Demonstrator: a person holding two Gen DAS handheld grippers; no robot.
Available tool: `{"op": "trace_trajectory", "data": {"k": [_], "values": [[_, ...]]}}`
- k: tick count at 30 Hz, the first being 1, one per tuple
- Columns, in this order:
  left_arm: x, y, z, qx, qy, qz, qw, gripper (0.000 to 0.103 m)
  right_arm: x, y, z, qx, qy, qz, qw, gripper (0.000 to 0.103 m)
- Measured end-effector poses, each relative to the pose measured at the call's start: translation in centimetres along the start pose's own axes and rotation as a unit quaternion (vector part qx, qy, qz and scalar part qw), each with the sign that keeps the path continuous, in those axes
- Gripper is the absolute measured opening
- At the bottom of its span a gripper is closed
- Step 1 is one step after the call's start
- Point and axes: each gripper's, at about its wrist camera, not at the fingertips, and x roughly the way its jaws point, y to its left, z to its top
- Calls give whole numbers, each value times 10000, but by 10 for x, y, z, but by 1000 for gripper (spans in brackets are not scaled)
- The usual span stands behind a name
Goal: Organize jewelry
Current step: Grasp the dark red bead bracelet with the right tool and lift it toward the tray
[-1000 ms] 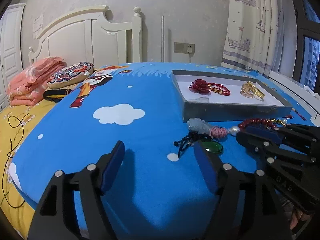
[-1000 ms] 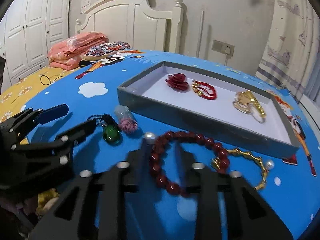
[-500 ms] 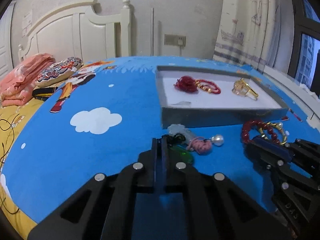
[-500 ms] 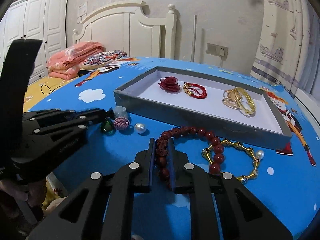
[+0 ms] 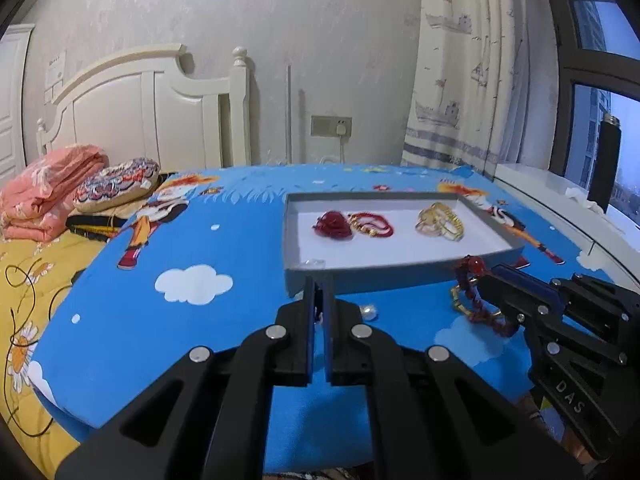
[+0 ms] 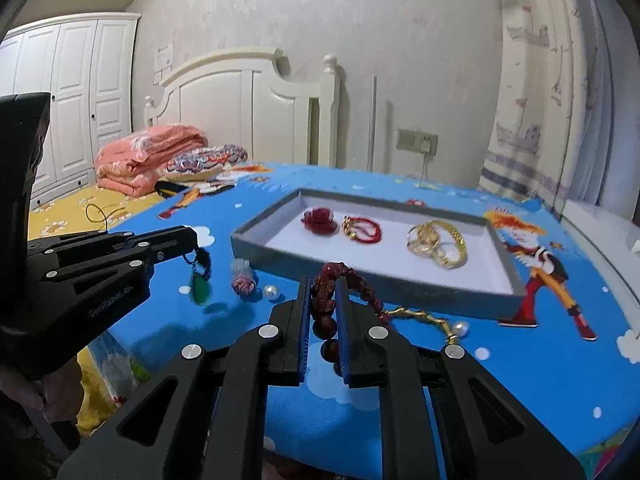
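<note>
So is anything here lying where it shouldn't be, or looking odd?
Some pieces are still outside the grey tray: a loose pearl, a pink knotted charm and a gold chain bracelet lie on the blue cloth. The gold chain seems to trail from the red bead bracelet pinched in the right gripper, perhaps snagged on it.

Beige wall (image 5: 340, 40), white headboard (image 5: 152, 116), ship-print curtain (image 5: 460, 80), window (image 5: 596, 92), wardrobe (image 6: 76, 92).
</note>
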Motion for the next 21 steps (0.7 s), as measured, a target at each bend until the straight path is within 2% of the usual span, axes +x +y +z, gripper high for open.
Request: {"op": "trace_trajectory", "data": {"k": [9, 21], "values": [[-16, -15, 9, 152, -142, -55, 9998, 4, -18, -6, 5, 91, -186, -27, 9998, 13], [-10, -29, 16, 362, -166, -115, 9991, 4, -22, -12, 11, 171, -318, -104, 9993, 13]]}}
